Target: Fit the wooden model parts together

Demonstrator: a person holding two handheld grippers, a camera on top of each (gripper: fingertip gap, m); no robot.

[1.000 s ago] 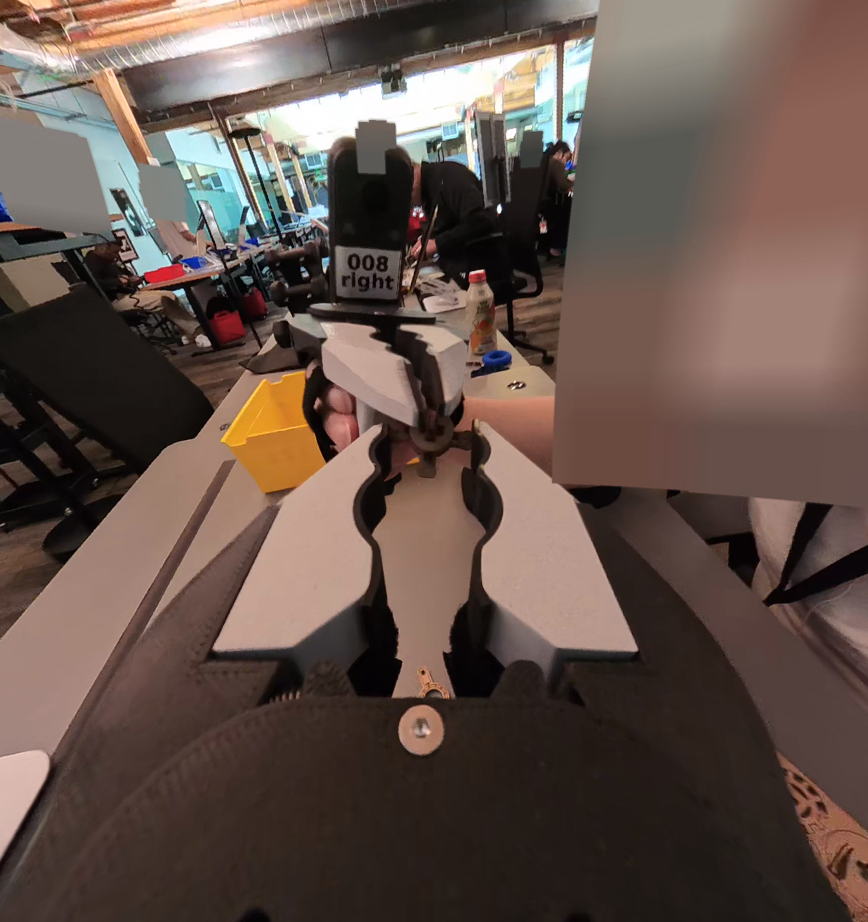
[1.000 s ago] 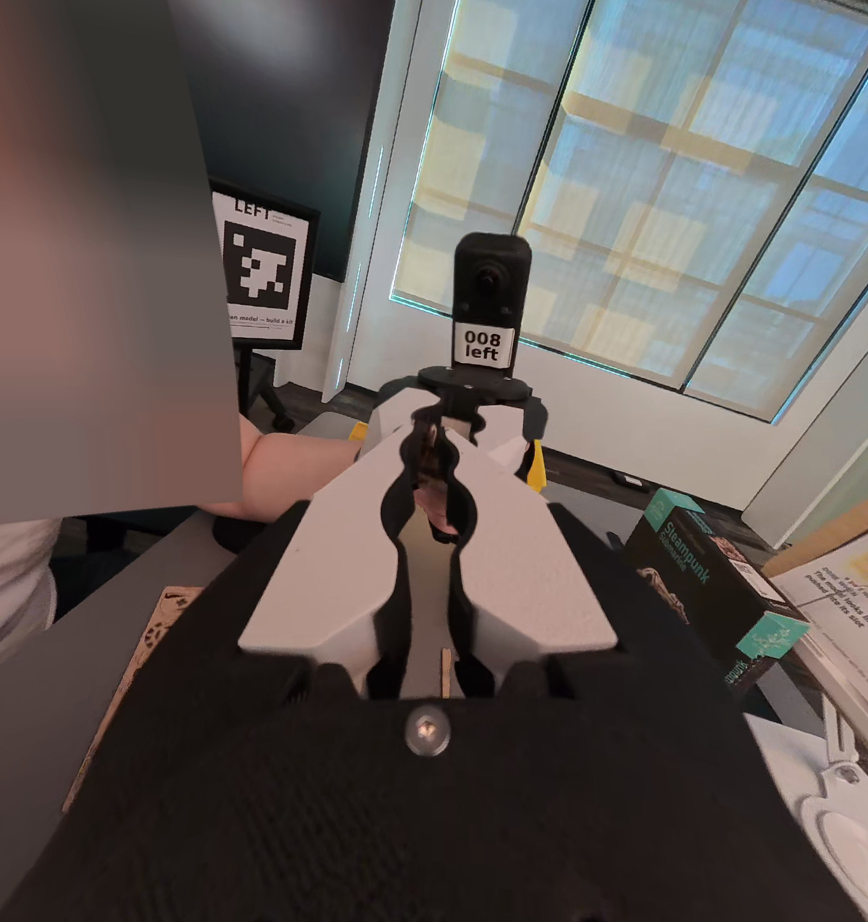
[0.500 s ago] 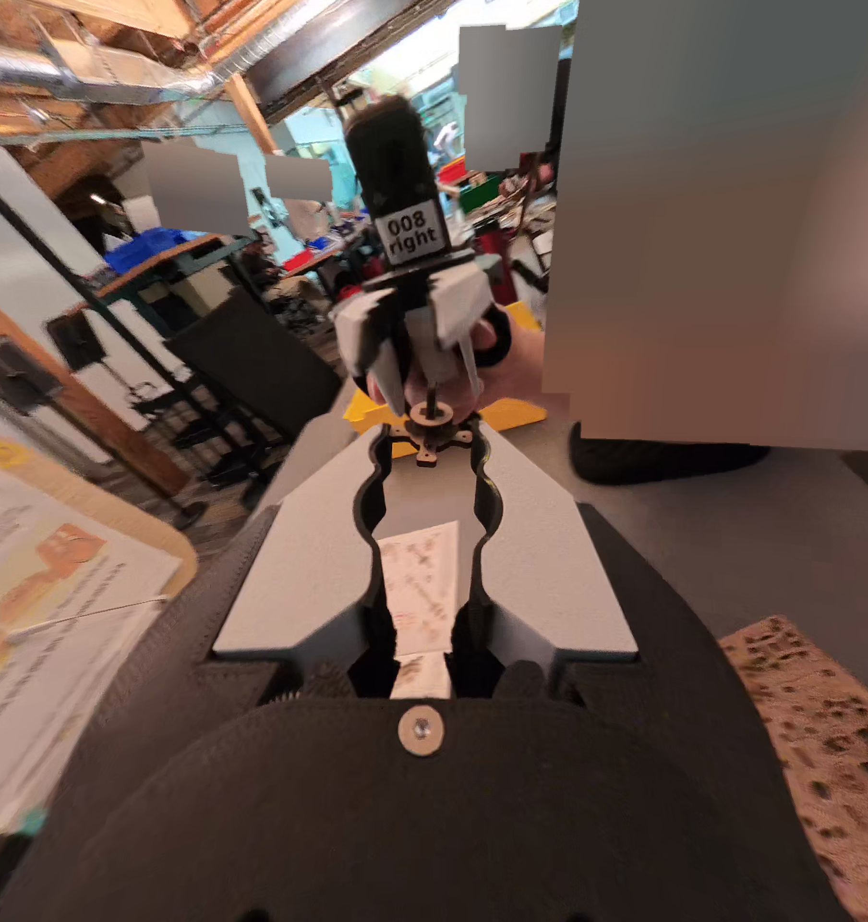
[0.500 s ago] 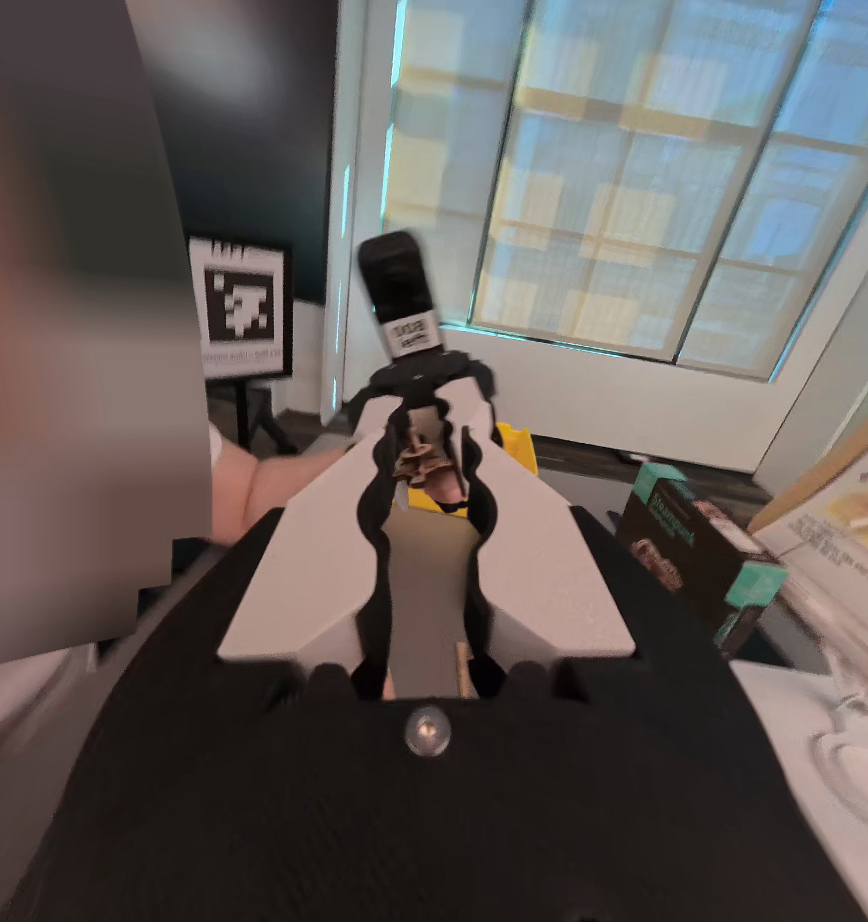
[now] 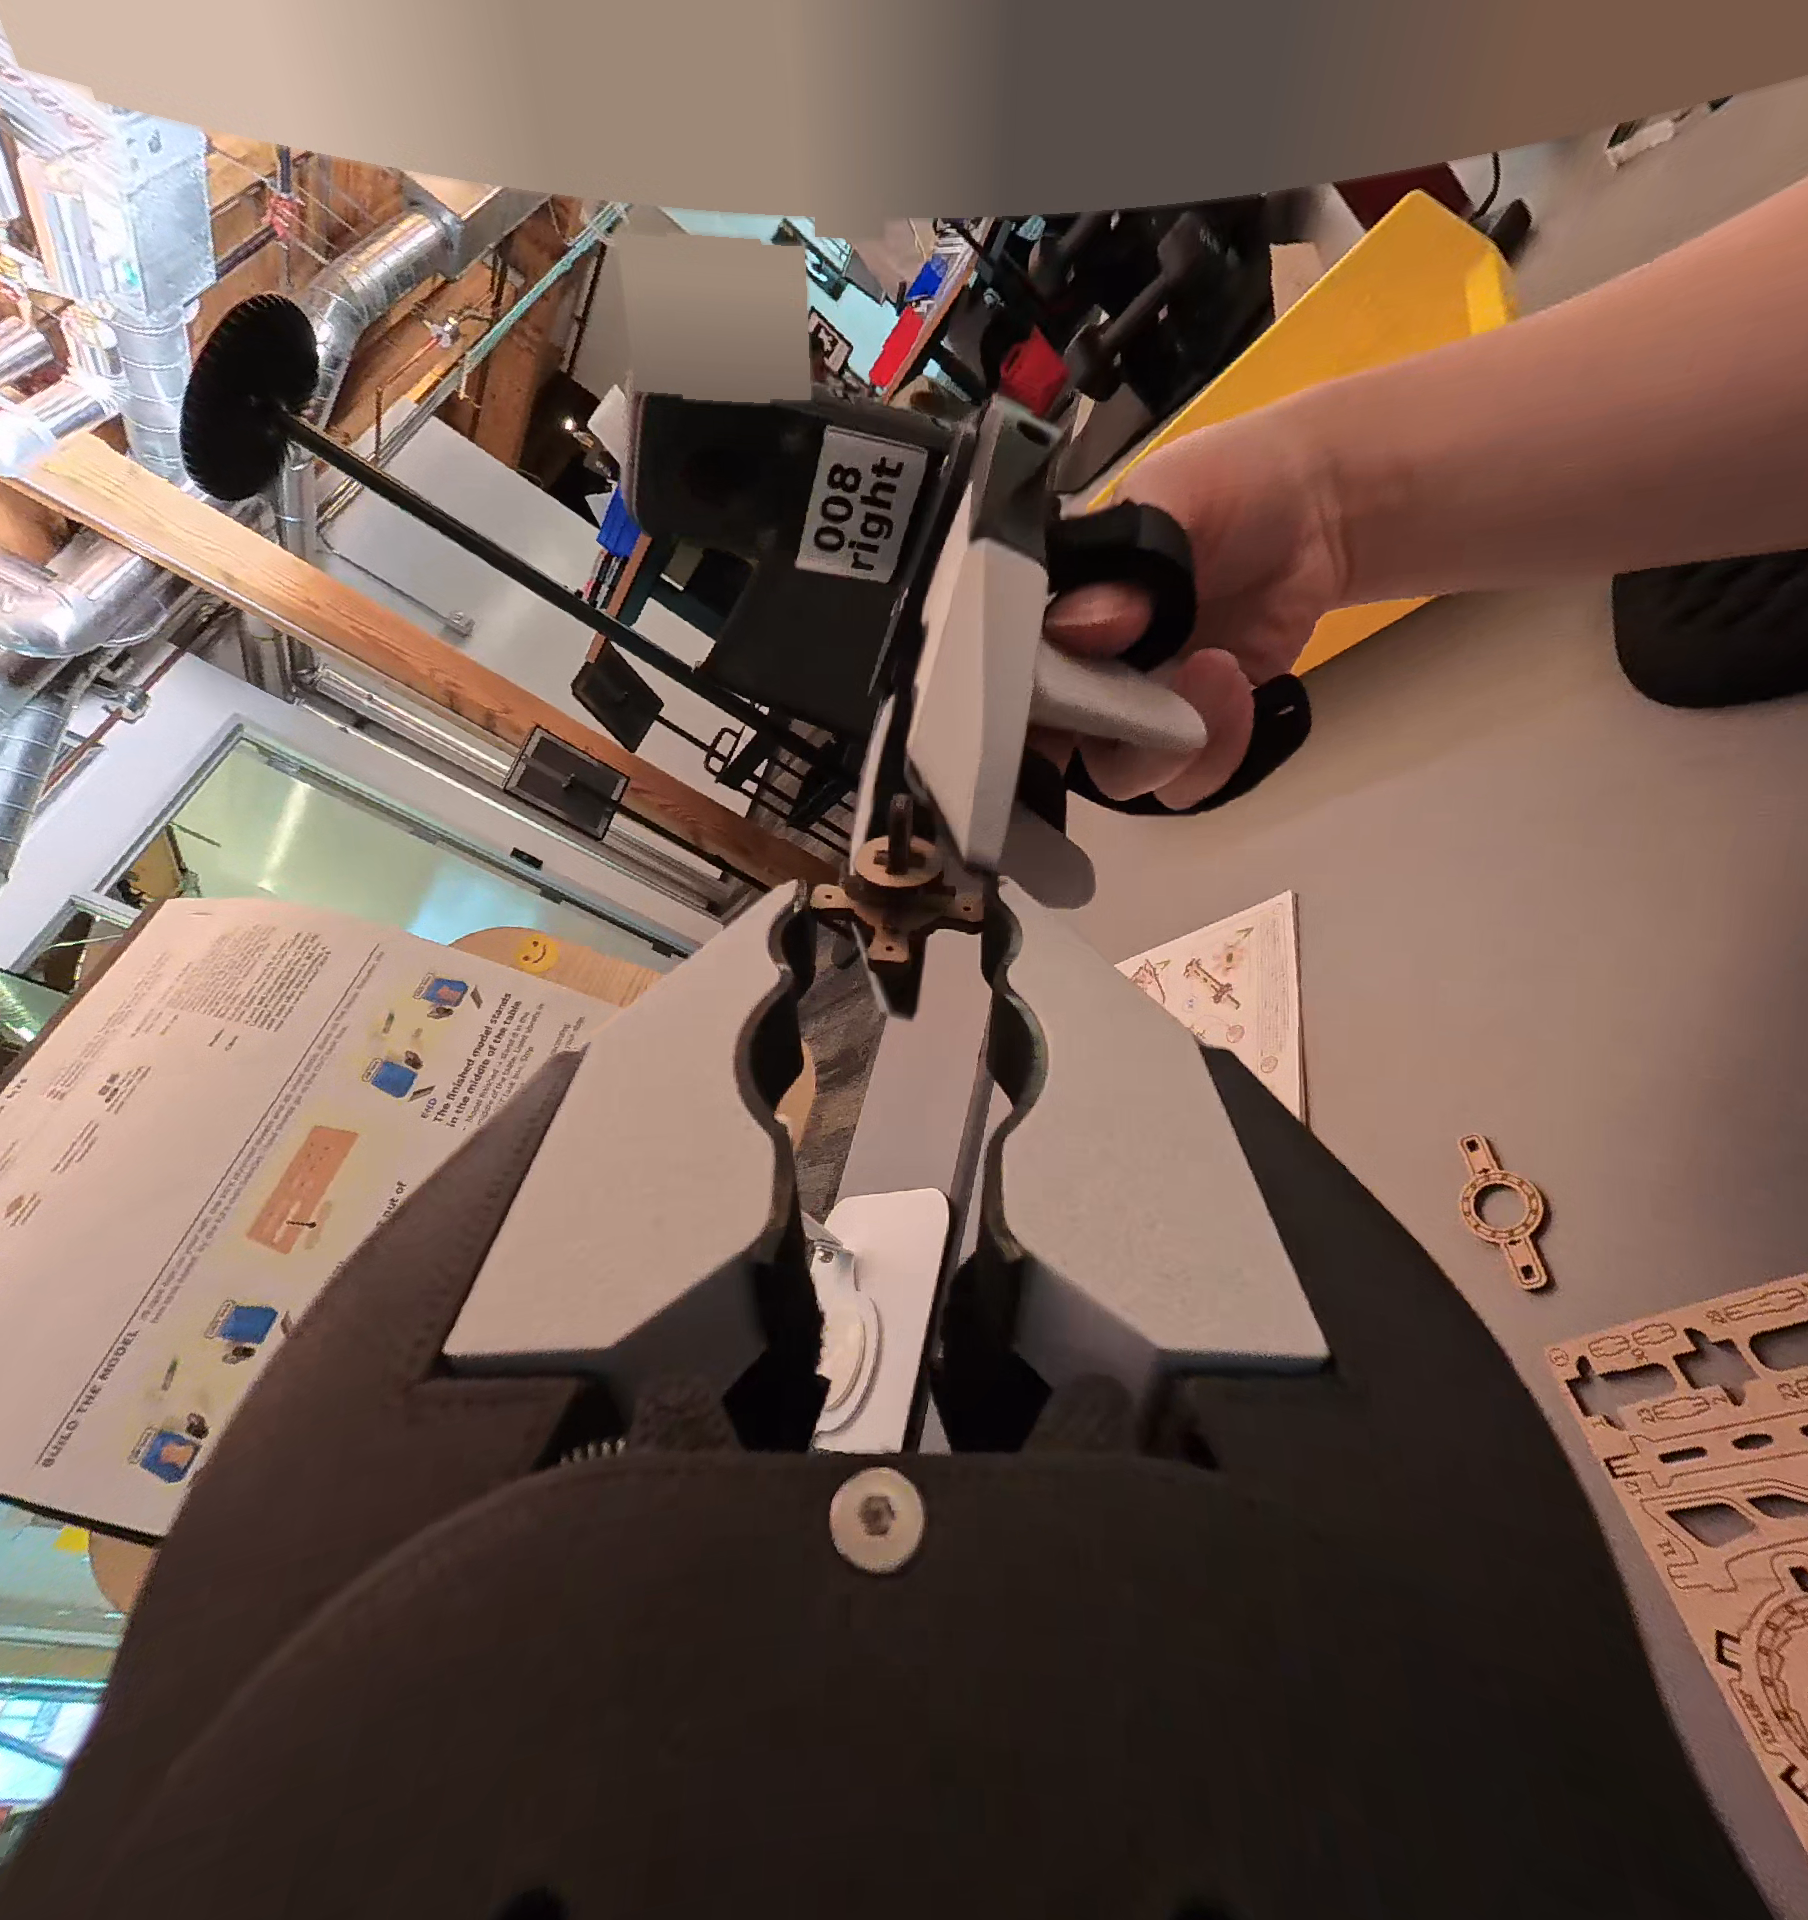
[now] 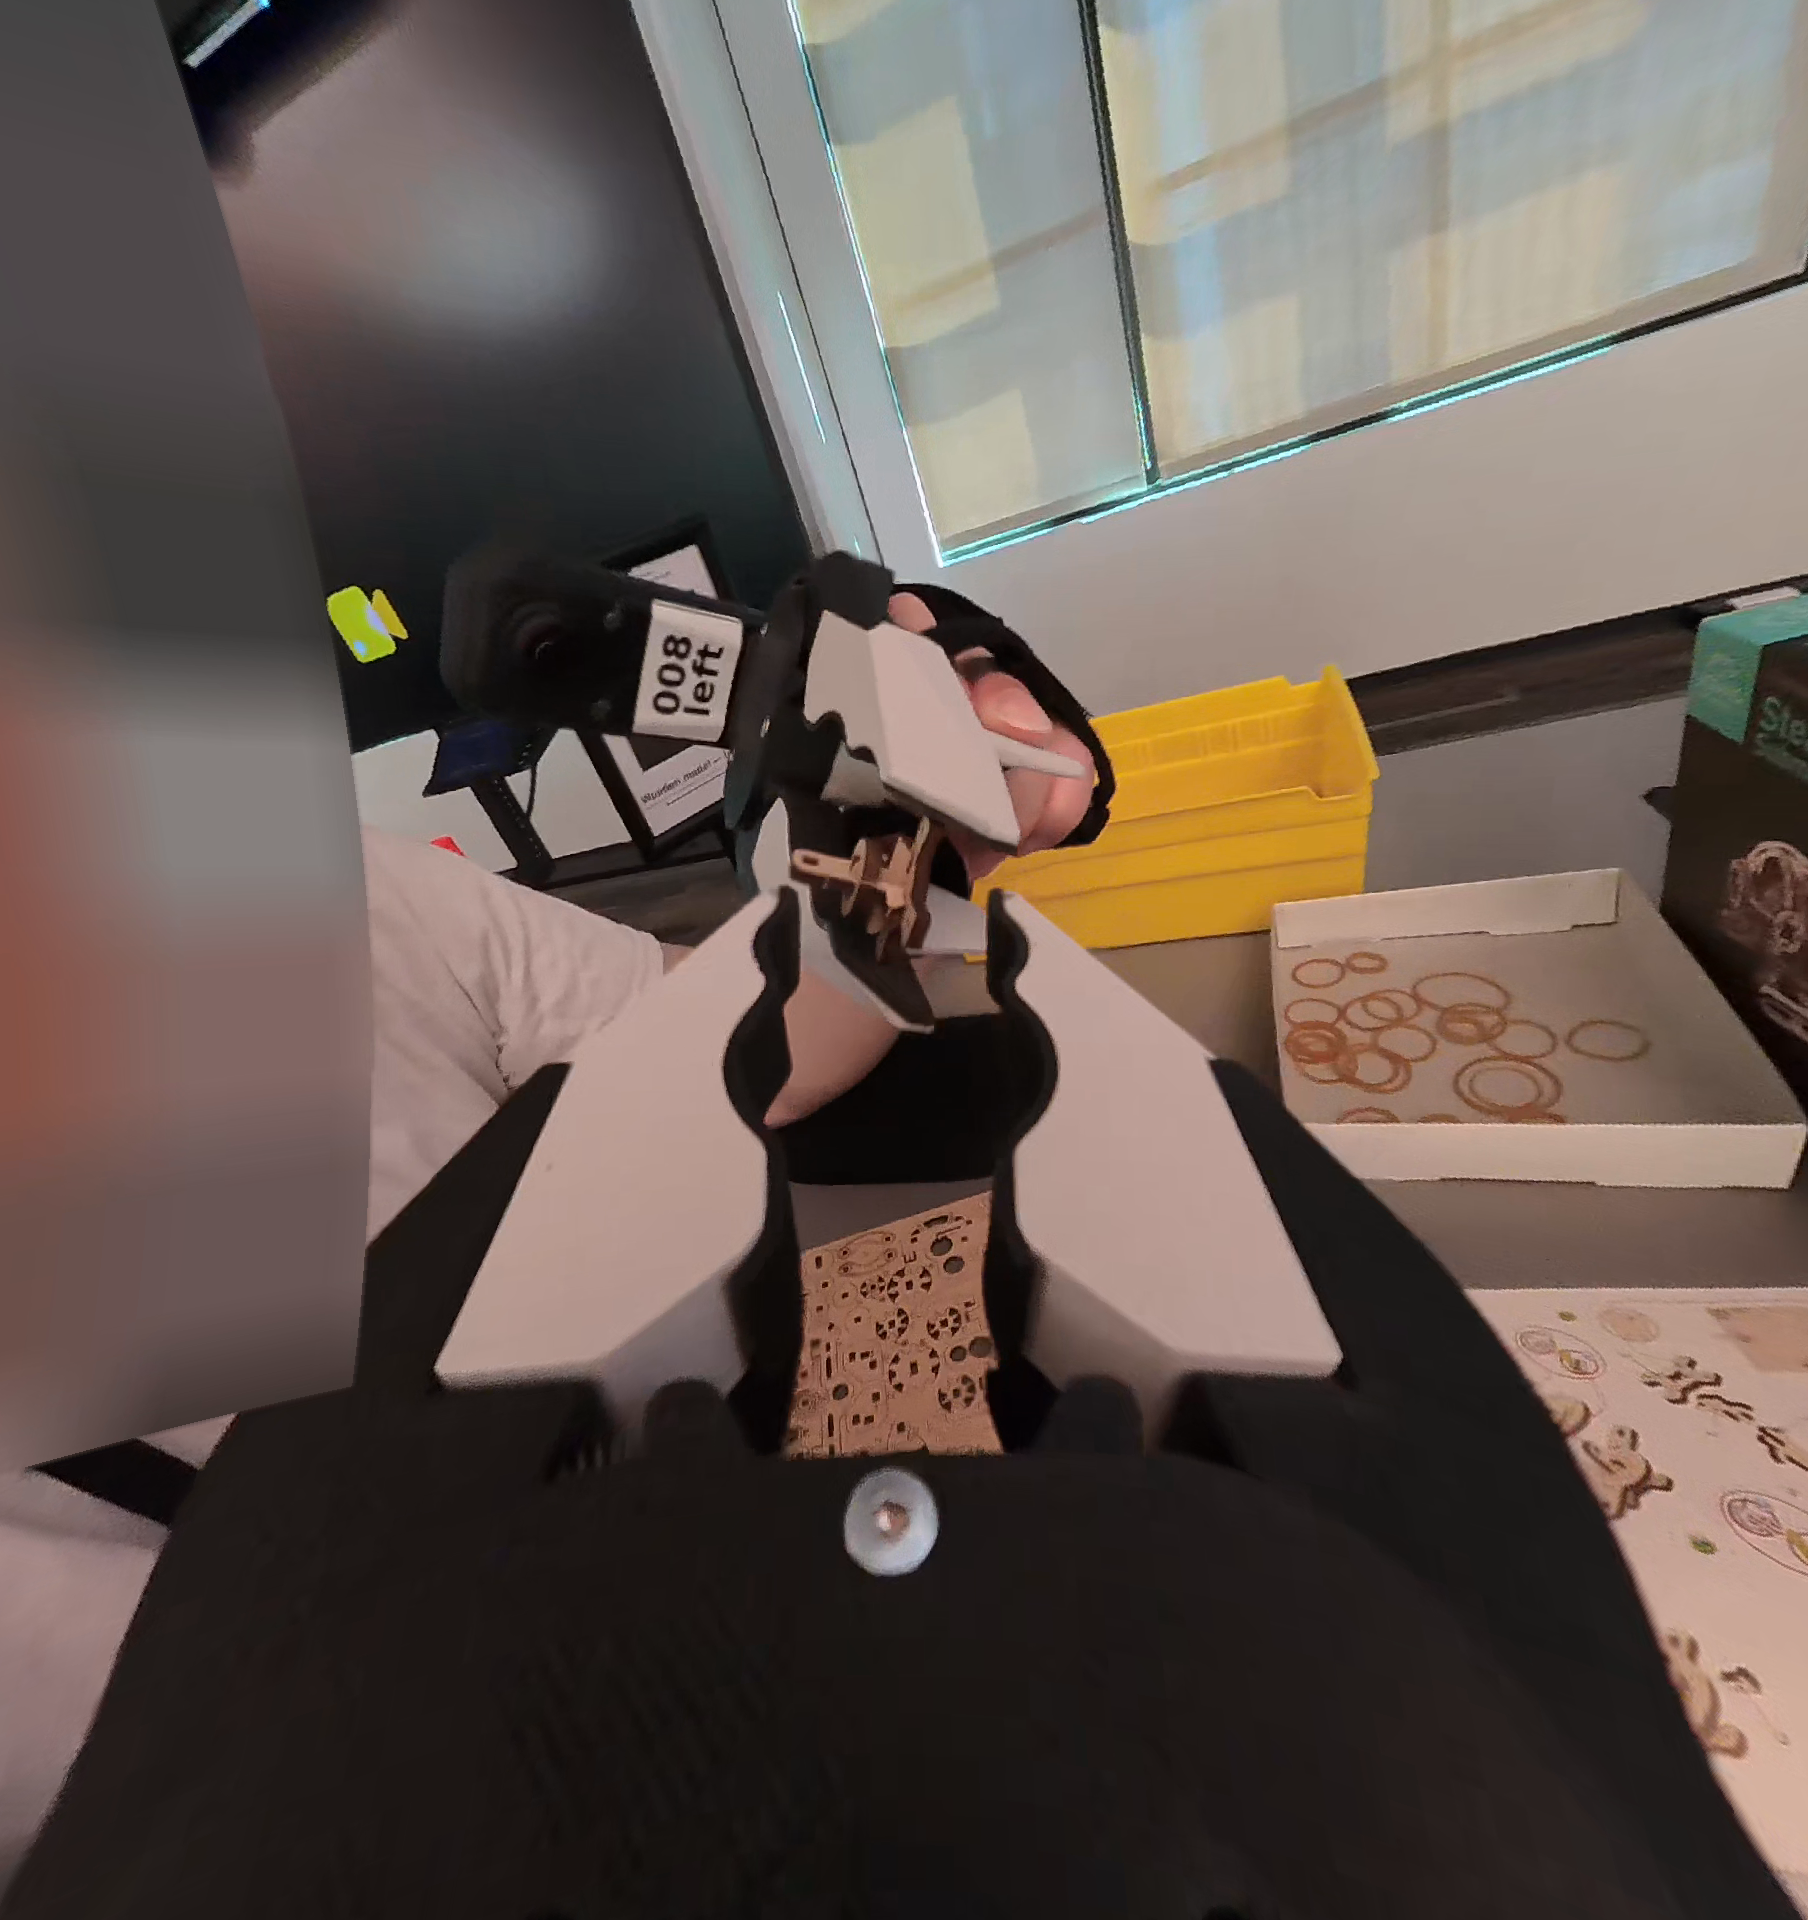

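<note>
With the wooden assembly (image 5: 892,902) pinched at the left hand-held gripper (image 5: 895,920) tips above the table (image 5: 1502,987), the right hand-held gripper (image 6: 892,914) stood open and empty, so a skewed push could snap its thin spokes.

Rubber bands (image 6: 1419,1034) in tray (image 6: 1565,1148), bin (image 6: 1222,821) behind, box (image 6: 1783,831) right

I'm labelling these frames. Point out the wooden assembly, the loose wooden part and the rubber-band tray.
Wooden assembly (image 5: 895,904), left wrist view, its central hub.
Loose wooden part (image 5: 1499,1210), left wrist view, its ring.
Rubber-band tray (image 6: 1544,1151), right wrist view, near wall.
</note>
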